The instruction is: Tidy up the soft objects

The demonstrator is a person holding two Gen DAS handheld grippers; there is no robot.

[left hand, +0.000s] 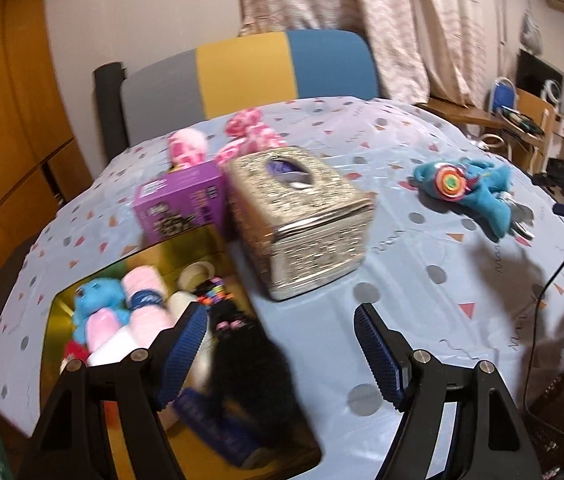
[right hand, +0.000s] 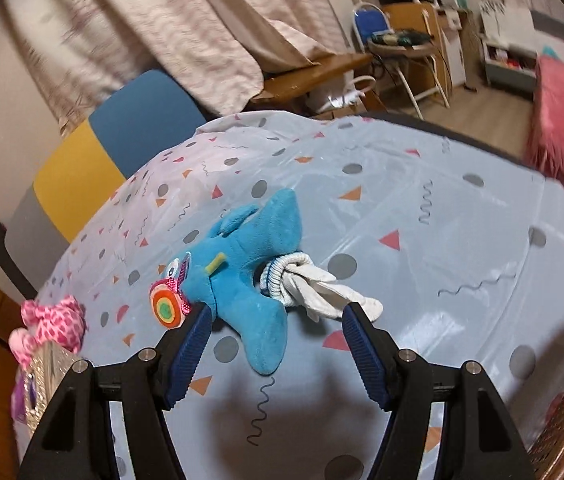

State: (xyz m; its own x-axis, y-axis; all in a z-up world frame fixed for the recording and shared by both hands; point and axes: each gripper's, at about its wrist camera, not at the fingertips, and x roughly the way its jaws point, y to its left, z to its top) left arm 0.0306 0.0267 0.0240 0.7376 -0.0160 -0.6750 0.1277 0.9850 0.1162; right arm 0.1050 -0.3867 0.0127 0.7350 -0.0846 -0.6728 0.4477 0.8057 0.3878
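A blue plush toy (right hand: 242,264) with a round rainbow disc lies on the patterned tablecloth, with a knotted white sock (right hand: 313,284) against its right side. My right gripper (right hand: 276,320) is open, its jaws just in front of the toy and the sock, empty. The toy also shows far right in the left wrist view (left hand: 477,188). My left gripper (left hand: 280,328) is open and empty above the gold box (left hand: 186,248), over a black fluffy toy (left hand: 242,348). The box also holds a blue plush (left hand: 98,300) and a pink rolled towel (left hand: 146,296).
A silver tissue box (left hand: 301,220) and a purple box (left hand: 180,200) stand mid-table, with pink spotted plush toys (left hand: 250,132) behind them. A colour-block chair (left hand: 242,72) stands beyond the table. A cable (left hand: 541,300) hangs at the right edge.
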